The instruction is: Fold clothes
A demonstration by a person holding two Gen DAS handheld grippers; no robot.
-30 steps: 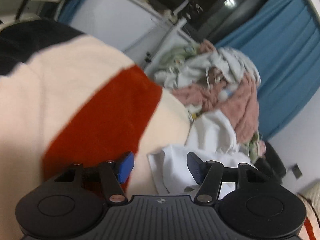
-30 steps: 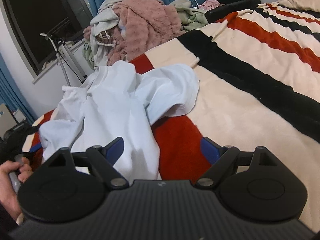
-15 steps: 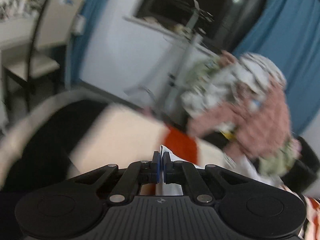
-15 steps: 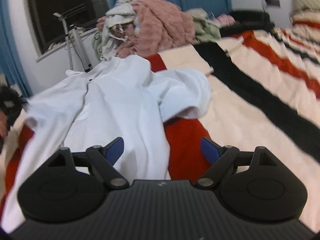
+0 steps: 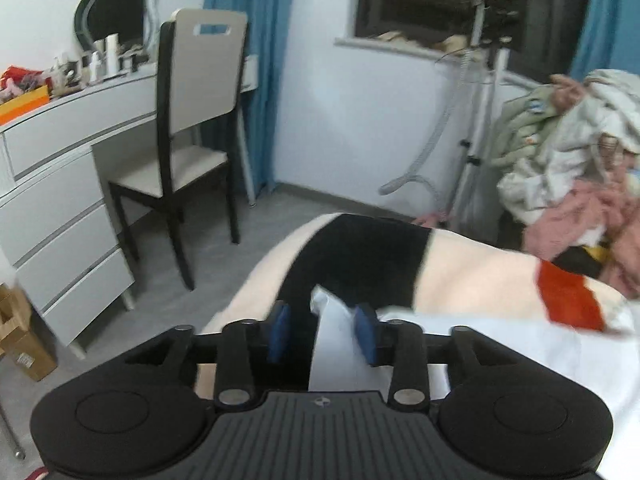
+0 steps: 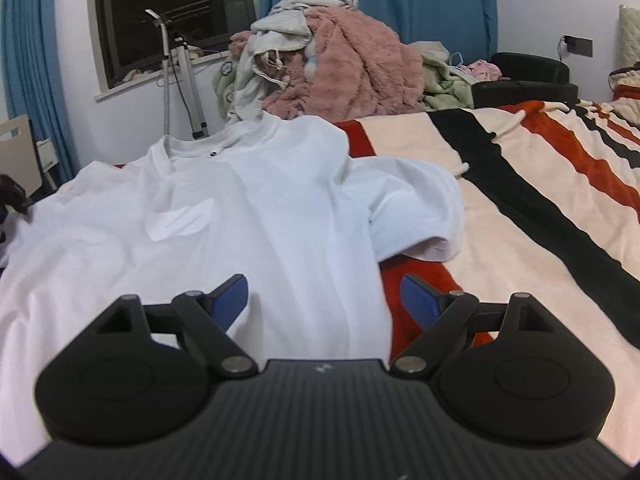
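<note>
Bed blanket [image 6: 520, 208]: striped cream, black and red; fills the right half and lower part of the right wrist frame, and the centre right of the left wrist frame.

White T-shirt [image 6: 248, 216]: spread on the blanket, left and centre of the right wrist frame, collar toward the top, one sleeve bunched at centre right. In the left wrist frame its cloth runs along the lower right, with a fold rising at bottom centre.

Clothes pile [image 6: 336, 68]: pink fleece, grey and pale green garments, heaped at upper centre of the right wrist frame, beyond the shirt collar.

Dresser [image 5: 60, 168]: white, drawers, left edge of the left wrist frame, bottles and a mirror above it.

Chair [image 5: 188, 128]: dark frame, pale seat, just beside the dresser.

Garment steamer stand [image 5: 476, 92]: upper right, below the dark window.

Right gripper [image 6: 322, 296]: bottom centre, jaws wide apart, over the shirt's lower part, gripping nothing.

Left gripper [image 5: 322, 322]: bottom centre, jaws apart; the shirt fold stands between the blue pads, not pinched.
</note>
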